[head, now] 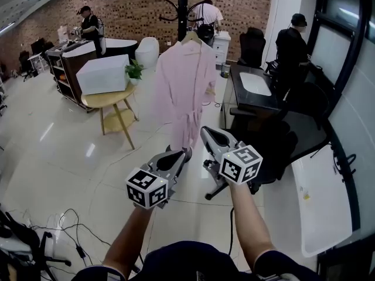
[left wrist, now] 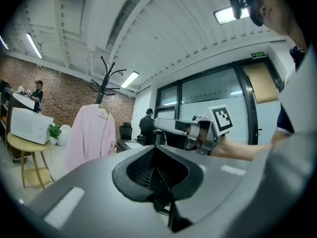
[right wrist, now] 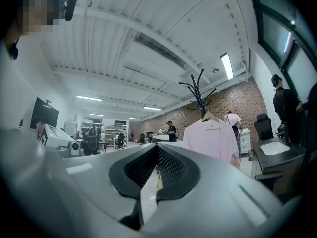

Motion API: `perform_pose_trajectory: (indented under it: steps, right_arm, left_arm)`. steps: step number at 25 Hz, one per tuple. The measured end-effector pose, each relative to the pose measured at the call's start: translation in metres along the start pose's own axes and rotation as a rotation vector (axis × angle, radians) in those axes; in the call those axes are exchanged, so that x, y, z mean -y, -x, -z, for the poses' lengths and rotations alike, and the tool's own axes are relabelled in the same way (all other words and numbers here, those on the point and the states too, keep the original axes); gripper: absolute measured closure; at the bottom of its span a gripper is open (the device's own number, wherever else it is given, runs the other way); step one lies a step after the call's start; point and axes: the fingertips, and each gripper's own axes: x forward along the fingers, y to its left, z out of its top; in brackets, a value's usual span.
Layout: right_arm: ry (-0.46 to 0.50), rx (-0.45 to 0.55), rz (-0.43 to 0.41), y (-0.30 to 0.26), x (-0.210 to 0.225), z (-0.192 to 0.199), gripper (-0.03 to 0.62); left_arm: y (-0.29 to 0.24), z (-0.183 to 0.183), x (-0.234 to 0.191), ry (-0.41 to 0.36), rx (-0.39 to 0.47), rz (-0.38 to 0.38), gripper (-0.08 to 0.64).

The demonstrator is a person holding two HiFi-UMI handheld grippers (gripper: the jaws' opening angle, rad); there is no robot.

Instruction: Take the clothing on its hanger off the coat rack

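nothing done yet: the pink robe [head: 184, 92] hangs by its hanger [head: 190, 38] on the far coat rack [head: 183, 4]; the left gripper [head: 184, 154] and right gripper [head: 205, 133], both clenched empty, sit near

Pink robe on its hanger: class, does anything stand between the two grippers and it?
Nothing visible does. The pink robe hangs on the coat rack ahead of the left gripper and right gripper, only bare floor between. A wooden table stands off left, a dark desk off right.
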Motion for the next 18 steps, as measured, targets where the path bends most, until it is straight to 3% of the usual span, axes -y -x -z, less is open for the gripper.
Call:
perform_pose_trajectory:
  steps: [10, 18]
  right_arm:
    - [0.002, -0.01, -0.011, -0.005, 0.052, 0.001, 0.591]
    - [0.012, -0.012, 0.009, -0.024, 0.086, -0.003, 0.591]
  left_arm:
    - [-0.048, 0.002, -0.016, 0.007, 0.002, -0.031, 0.548]
    - [-0.085, -0.004, -0.041, 0.009, 0.003, -0.01, 0.548]
